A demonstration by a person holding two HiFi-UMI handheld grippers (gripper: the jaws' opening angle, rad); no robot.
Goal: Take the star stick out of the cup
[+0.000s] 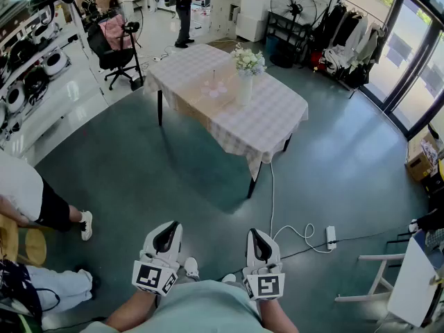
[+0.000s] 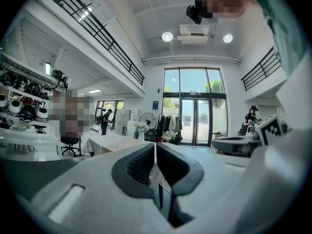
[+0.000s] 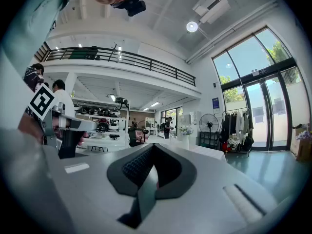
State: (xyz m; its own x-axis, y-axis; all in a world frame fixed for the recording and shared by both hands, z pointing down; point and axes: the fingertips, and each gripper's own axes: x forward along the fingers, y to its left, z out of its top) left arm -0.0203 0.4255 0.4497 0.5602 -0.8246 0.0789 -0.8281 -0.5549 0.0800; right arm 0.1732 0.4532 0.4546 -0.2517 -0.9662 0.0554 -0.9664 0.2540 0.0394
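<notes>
- On the surface (image 1: 270, 127), roughly midway between its edges: cup (image 1: 215, 89), pale pink, blurry at this range. Star stick (image 1: 214, 73) stands up out of it, thin; can't resolve the star. Flower vase (image 1: 244, 89) just beside the cup.
- Tools?
- Left tool (image 1: 166, 229) and right tool (image 1: 255, 236) held low by the person's torso, well apart from the surface. Both have jaws pressed together with nothing between them.
- Floor (image 1: 173, 172)?
- Power strip (image 1: 331, 236), its white cable (image 1: 272, 200) running toward the surface's near corner.

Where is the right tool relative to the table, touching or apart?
Apart. Head view shows wide floor between the right tool and the table.
</notes>
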